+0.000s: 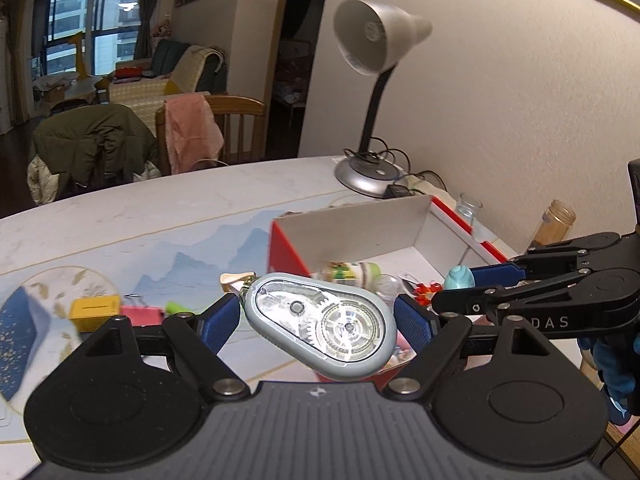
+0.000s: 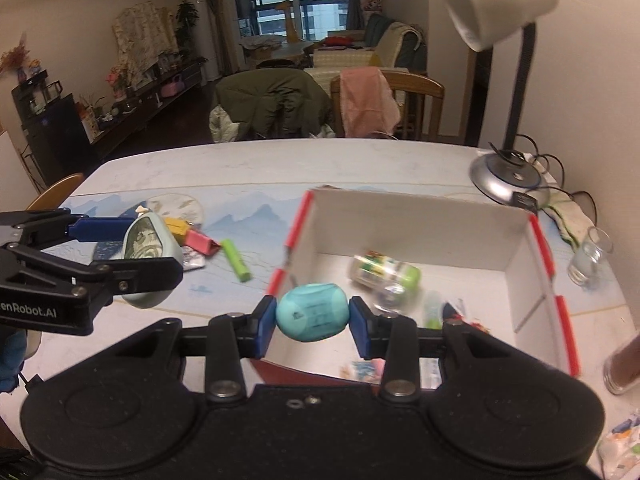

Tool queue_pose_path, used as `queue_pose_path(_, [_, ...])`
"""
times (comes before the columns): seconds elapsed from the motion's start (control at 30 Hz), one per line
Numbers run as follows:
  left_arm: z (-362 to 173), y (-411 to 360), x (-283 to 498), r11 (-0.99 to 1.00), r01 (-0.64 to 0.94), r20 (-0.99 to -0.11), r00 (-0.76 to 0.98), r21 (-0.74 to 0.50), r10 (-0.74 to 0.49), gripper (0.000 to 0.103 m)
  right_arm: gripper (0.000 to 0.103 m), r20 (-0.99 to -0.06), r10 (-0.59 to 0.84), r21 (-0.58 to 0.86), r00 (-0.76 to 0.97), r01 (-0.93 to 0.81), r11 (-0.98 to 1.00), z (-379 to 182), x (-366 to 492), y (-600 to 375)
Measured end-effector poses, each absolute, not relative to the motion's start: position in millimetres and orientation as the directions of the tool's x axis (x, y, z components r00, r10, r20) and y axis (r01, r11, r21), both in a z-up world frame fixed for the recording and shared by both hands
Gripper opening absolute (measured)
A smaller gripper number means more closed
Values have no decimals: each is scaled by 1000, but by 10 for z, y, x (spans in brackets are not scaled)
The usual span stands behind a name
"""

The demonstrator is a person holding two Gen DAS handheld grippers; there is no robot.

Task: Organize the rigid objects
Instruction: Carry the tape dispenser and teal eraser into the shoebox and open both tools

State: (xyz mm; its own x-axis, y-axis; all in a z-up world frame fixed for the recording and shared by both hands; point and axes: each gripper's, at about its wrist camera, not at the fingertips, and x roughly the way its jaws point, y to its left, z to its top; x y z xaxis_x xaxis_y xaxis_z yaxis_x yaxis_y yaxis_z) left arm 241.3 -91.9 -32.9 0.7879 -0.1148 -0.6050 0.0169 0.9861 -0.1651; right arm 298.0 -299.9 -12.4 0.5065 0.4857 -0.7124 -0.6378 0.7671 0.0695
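Observation:
My left gripper (image 1: 318,322) is shut on a grey correction tape dispenser (image 1: 320,326) with a clear window, held above the table at the left corner of the red-and-white box (image 1: 360,220). It also shows in the right wrist view (image 2: 150,258). My right gripper (image 2: 312,320) is shut on a teal egg-shaped object (image 2: 311,312), held over the box's near left edge (image 2: 298,220). That object shows in the left wrist view (image 1: 460,278). Inside the box lie a small green-capped bottle (image 2: 384,270) and other small items.
On the table mat left of the box lie a yellow block (image 1: 94,312), a pink clip (image 2: 200,240) and a green tube (image 2: 237,260). A desk lamp (image 1: 372,128) stands behind the box. A glass (image 2: 590,260) and a brown jar (image 2: 624,364) stand to its right.

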Motion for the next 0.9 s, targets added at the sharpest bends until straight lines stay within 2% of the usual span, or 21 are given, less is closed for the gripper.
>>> queue_pose_path(0.5, [-612, -1617, 2980, 990, 74, -676, 724, -119, -136, 85, 38, -753, 401, 43, 522, -569, 821, -370, 3548, -3662])
queue_pose_path(0.9, [-944, -1884, 3480, 991, 74, -764, 632, -108, -131, 85, 38, -799, 355, 13, 486, -576, 817, -691, 4000, -3746])
